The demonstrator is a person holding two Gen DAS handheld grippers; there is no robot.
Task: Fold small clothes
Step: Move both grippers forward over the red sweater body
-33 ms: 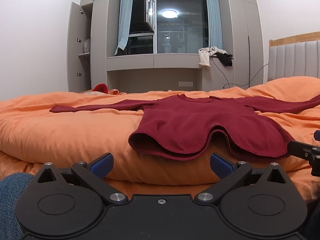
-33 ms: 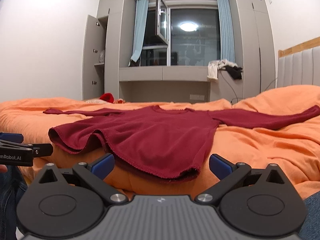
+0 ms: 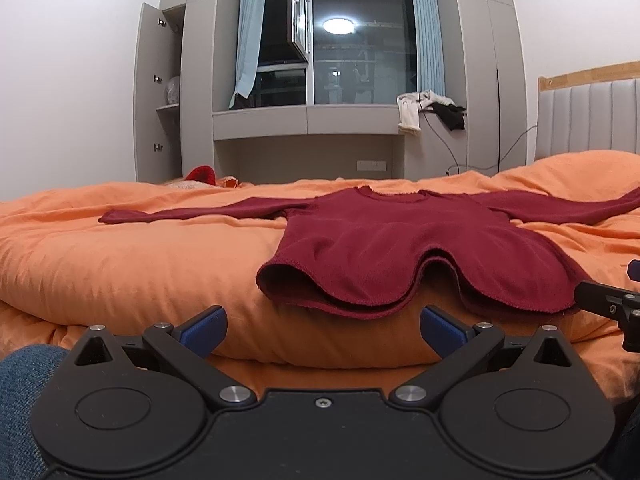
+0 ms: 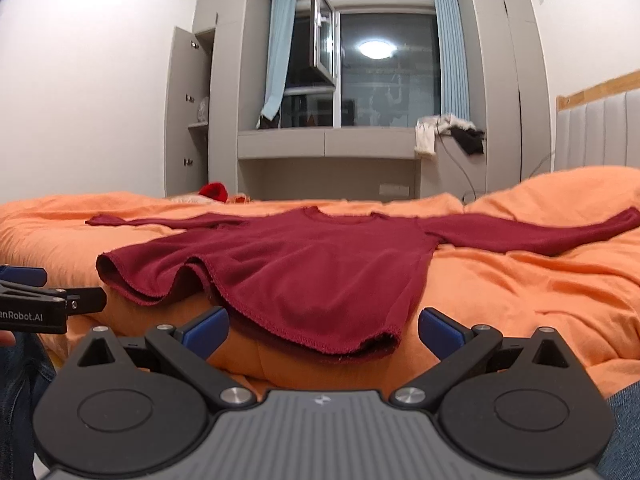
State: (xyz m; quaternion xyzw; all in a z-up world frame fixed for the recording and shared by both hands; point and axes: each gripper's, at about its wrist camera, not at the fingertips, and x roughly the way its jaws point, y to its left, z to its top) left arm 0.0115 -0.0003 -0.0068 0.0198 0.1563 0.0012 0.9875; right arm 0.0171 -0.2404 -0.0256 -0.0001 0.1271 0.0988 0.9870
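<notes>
We see the dark red sweater [image 3: 404,248] spread flat on the orange bed [image 3: 132,264], at twelve o'clock. Our left hand-held gripper [image 3: 322,326] and right hand-held gripper [image 4: 322,328] gape wide, holding nothing.

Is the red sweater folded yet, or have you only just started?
Only just started. Done: the red sweater lies spread flat on the orange duvet, sleeves out. In hand: nothing; left tongs and right tongs are open near its hem. Left: every fold.
</notes>
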